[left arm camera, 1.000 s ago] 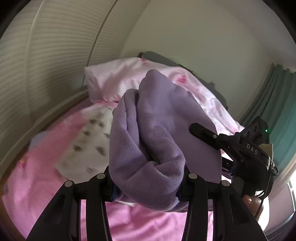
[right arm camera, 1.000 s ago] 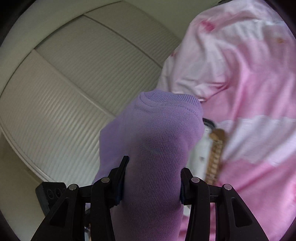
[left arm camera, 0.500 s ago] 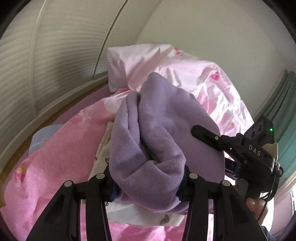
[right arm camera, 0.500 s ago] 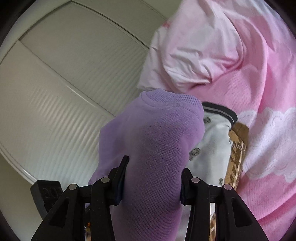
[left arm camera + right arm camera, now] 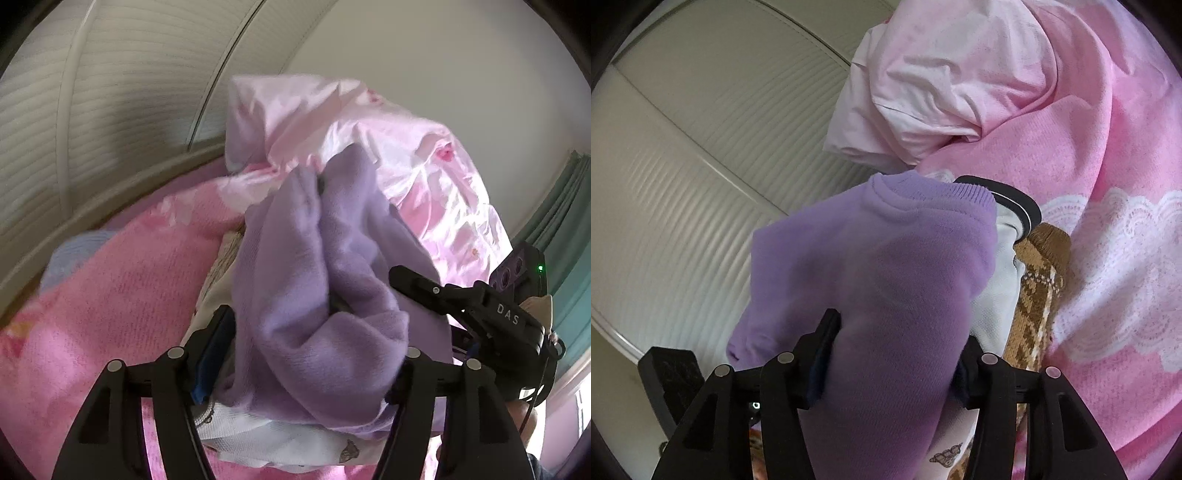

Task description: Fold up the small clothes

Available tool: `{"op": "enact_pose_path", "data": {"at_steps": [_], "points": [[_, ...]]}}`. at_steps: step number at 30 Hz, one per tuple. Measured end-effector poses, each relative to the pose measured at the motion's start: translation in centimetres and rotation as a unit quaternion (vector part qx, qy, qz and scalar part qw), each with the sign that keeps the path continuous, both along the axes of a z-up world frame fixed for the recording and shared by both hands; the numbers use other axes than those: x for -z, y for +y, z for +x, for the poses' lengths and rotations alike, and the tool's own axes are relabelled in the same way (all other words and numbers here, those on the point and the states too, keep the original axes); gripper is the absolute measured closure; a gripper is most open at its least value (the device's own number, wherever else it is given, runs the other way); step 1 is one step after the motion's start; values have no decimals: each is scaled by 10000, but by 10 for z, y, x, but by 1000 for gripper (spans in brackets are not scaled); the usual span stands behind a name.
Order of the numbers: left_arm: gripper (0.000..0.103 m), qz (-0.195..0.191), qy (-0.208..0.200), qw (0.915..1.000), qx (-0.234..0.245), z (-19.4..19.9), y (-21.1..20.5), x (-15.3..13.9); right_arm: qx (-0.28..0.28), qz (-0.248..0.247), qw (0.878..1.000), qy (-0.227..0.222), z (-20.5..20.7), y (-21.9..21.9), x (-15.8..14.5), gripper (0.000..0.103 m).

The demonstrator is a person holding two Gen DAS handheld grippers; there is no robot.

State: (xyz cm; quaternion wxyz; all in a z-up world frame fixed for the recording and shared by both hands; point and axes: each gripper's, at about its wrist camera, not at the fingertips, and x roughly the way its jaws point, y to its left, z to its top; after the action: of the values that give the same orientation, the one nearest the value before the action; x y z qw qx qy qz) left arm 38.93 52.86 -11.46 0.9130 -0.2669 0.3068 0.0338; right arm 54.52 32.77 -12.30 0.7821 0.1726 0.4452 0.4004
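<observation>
Jaws on both tools are opening with the bunched purple garment (image 5: pixel 314 295) lying between them, the left gripper (image 5: pixel 314 354) no longer pinching it and the right gripper (image 5: pixel 897 354) loosening too, while beneath and ahead sit a white garment (image 5: pixel 997 295), a brown knit (image 5: pixel 1041 280) and pink bedding (image 5: pixel 1108 258).

"DAS" on R hand-held gripper (image 5: pixel 413 284) body.

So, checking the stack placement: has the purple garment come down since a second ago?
Yes. In the right wrist view the purple garment has sunk toward the white garment on the pink blanket.
</observation>
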Motion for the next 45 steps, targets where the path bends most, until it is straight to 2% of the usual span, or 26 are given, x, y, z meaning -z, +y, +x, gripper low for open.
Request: {"op": "enact_pose_path", "data": {"at_steps": [5,10,11,12,14,16,18,21,24,33,36,42,45], "points": [[38,510,-88,9986,-115,-16,-15,-32,62,-399,9983,-430,-13,-1,-26,40],[37,864,-41,9961,-195,-30,-29,-55,130,-578,9972,-461,-23,-13,-37,40],[37,896,-20,9958,-185,-32,-31,-58,209,-605,9967,-502,-24,-19,-40,36],[37,906,-5,9957,-186,-34,-33,-60,295,-623,9960,-560,-25,-24,-43,27],[37,884,4,9959,-200,-39,-36,-64,468,-533,9956,-617,-28,-38,-51,22],[37,864,-3,9960,-233,-45,-41,-68,489,-543,9949,-695,-34,-46,-60,22],[37,910,-3,9956,-238,-51,-49,-73,501,-688,9918,-958,-45,-54,-73,22],[37,1107,-14,9936,-221,-63,-67,-81,554,-1022,9840,-1352,-68,-65,-88,22],[32,1292,-75,9913,-224,-82,-92,-91,658,-1246,9746,-1742,-98,-83,-100,22],[31,1835,-270,9826,66,-154,-204,-116,1192,-1746,9458,-2466,-205,-180,-121,22],[24,1852,-342,9819,202,-180,-245,-116,1442,-1901,9345,-2643,-247,-225,-126,22],[20,1843,-277,9802,673,-221,-330,-103,2026,-2228,9133,-2743,-321,-322,-130,19],[12,1919,-325,9772,849,-241,-370,-101,2341,-2421,9014,-2721,-356,-369,-131,17]]}}
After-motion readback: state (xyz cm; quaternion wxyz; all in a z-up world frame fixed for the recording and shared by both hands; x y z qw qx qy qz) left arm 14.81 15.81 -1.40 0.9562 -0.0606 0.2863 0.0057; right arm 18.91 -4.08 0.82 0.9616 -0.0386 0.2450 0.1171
